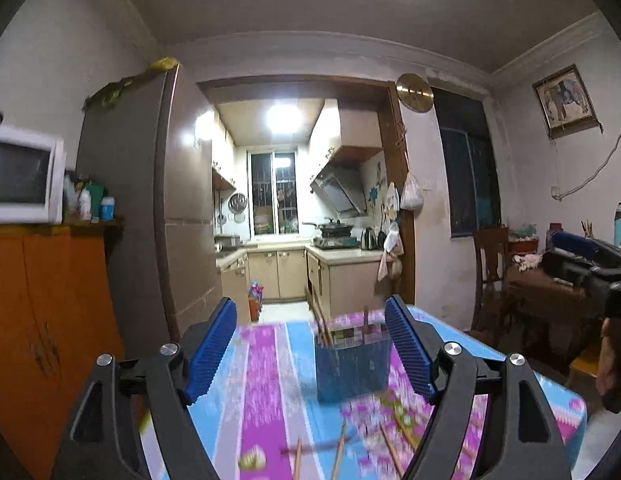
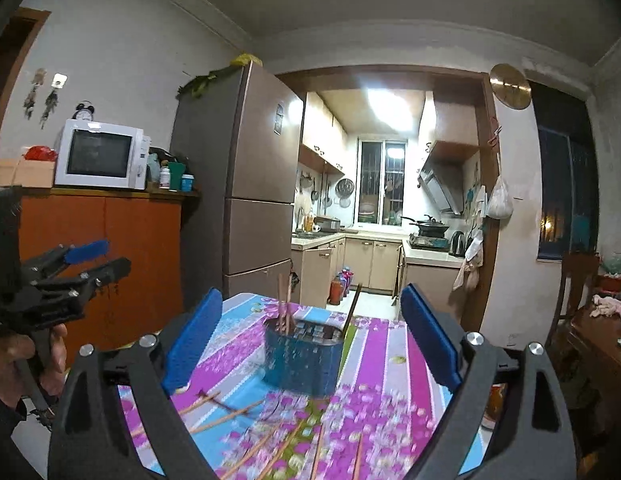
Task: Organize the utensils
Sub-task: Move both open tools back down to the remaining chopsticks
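Observation:
A blue utensil holder (image 1: 352, 366) stands on the flowered tablecloth (image 1: 262, 384); it also shows in the right wrist view (image 2: 300, 360). A few chopsticks (image 2: 285, 306) stand in it. Several loose chopsticks (image 2: 226, 420) lie on the cloth in front of it, and some show blurred in the left wrist view (image 1: 338, 454). My left gripper (image 1: 312, 350) is open and empty, above the table, facing the holder. My right gripper (image 2: 312, 338) is open and empty, also facing the holder. The left gripper also shows in the right wrist view (image 2: 92, 258), held in a hand.
An orange cabinet (image 2: 102, 256) with a white microwave (image 2: 100, 154) stands at the left, beside a tall fridge (image 2: 246, 184). A kitchen doorway lies beyond the table. A wooden chair (image 1: 490, 268) and a cluttered side table (image 1: 550, 288) stand at the right.

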Demonstrator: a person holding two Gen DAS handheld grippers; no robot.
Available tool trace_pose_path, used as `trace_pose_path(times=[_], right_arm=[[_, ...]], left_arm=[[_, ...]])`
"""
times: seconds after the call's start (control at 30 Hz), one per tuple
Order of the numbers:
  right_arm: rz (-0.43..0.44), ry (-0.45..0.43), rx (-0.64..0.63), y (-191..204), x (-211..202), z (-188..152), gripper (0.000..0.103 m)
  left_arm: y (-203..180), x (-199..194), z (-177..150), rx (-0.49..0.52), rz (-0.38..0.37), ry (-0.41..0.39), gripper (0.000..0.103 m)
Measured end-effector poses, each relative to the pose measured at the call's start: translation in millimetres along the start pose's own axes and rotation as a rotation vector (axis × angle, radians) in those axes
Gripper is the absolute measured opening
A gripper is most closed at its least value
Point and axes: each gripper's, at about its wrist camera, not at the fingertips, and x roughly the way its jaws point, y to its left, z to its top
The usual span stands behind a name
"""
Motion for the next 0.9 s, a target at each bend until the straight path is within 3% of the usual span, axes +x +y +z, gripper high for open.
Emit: trace_pose_path(times=[0.1,0.23,0.4,0.53,0.73,0.9], right_arm=[[0.032,0.064,0.043,12,-18,-53,0.085],[0.05,0.215,0.117,33,-15,-125,0.045],[0.064,0.397,0.144,73,10,-199,0.028],[0.008,0.45,0.115,92,25,-222,0.02],[-0.042,0.443,0.094,98,27,-229,0.008],[-0.084,0.449,0.109,90,17,-229,0.007]], left_arm=[[7,-12,-55,0.001,0.012,0.073,0.078],[33,-14,-124,-0.091,0.04,0.221,0.078],[47,-24,-167,-0.123,0.071,0.285,0.078],[48,-28,-184,-0.109,0.058,0.307,0.078],[46,-26,-205,-0.064,0.005,0.342,0.075],[44,-20,-215,-0.03,-0.04,0.355,0.069]])
